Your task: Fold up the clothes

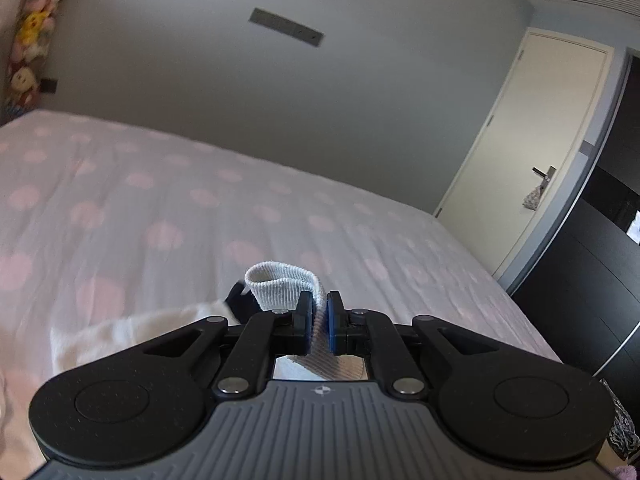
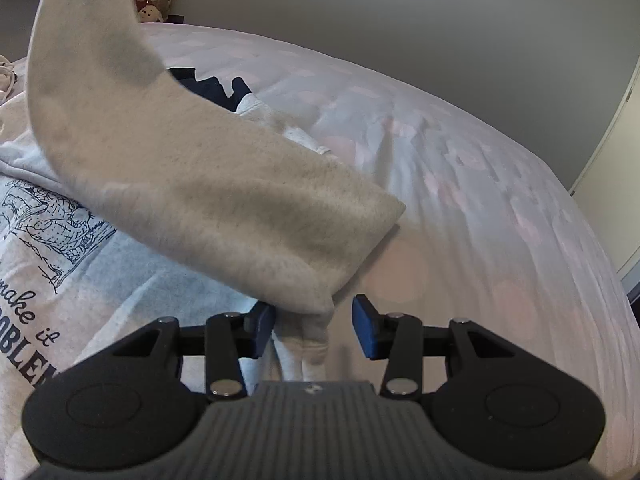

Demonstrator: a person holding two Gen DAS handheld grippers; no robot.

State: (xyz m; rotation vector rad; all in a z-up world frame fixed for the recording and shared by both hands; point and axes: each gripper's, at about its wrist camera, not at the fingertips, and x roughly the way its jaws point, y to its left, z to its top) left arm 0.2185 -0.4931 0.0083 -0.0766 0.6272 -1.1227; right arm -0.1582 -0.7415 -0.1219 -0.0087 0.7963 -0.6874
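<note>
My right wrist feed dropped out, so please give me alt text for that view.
The right gripper, jaws open, straddles a fold of a grey sweatshirt with navy print, lying on a pink-dotted bed. Its sleeve is lifted across the view.

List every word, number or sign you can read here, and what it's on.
"make it" – navy script on the grey sweatshirt, first letter unclear.
"OBLE" – block letters below it, cut off by the frame and the right tool.
Small emblem on each tool's body: too small to read.
Nothing else is readable.
</note>
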